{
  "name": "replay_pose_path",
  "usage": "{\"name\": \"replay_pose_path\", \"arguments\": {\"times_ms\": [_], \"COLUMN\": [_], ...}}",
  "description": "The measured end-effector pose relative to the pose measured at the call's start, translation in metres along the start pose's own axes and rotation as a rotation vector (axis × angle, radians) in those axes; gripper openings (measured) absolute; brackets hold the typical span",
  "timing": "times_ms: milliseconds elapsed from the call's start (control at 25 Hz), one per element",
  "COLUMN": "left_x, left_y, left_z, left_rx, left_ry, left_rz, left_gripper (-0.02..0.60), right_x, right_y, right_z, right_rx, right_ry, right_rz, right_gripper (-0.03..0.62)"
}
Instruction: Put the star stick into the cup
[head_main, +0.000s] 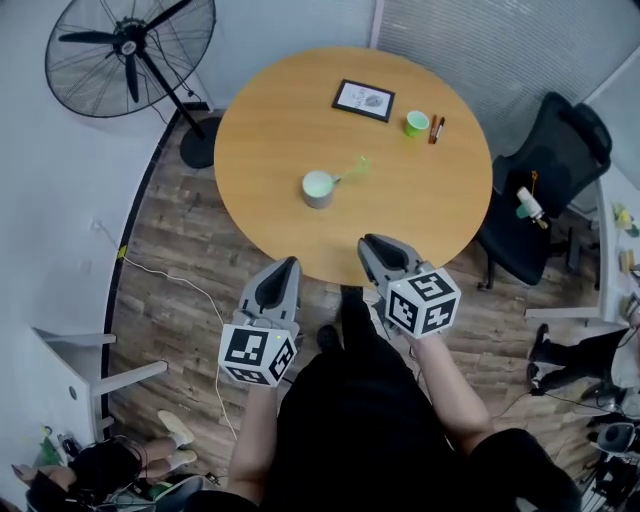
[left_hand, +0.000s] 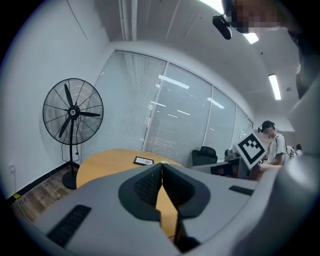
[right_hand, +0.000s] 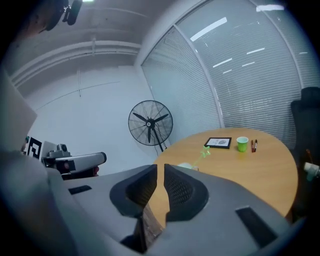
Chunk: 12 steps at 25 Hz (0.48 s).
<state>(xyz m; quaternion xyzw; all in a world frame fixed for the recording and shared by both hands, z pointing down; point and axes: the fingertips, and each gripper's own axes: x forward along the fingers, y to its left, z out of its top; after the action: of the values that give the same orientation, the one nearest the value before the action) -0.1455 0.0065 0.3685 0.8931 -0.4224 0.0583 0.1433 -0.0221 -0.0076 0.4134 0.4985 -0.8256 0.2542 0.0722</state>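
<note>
Cup (right_hand: 186, 165) mostly hidden, fan (head_main: 130, 50) cropped at top

Round wooden table (head_main: 280, 130) — grey cup (head_main: 318, 188), green cup (head_main: 417, 124), framed picture (head_main: 364, 100), pens (head_main: 436, 129)

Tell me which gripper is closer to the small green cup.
Right. The right gripper sits at the near edge of the table, short of the green cup; the left gripper hangs off the table, further left and back.

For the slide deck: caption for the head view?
Star stick leans in the grey cup; left gripper and right gripper hover empty at the table edge.
</note>
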Motion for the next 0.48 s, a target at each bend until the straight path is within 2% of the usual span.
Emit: {"name": "replay_pose_path", "arguments": {"times_ms": [480], "left_x": [-0.019], "left_y": [-0.028], "left_z": [0.003], "left_rx": [0.009], "left_ry": [-0.031], "left_rz": [-0.069], "left_gripper": [0.0], "right_x": [-0.061], "right_y": [0.031], "right_z": [0.013], "right_rx": [-0.089], "right_ry": [-0.113], "right_rz": [-0.039], "right_gripper": [0.041]}}
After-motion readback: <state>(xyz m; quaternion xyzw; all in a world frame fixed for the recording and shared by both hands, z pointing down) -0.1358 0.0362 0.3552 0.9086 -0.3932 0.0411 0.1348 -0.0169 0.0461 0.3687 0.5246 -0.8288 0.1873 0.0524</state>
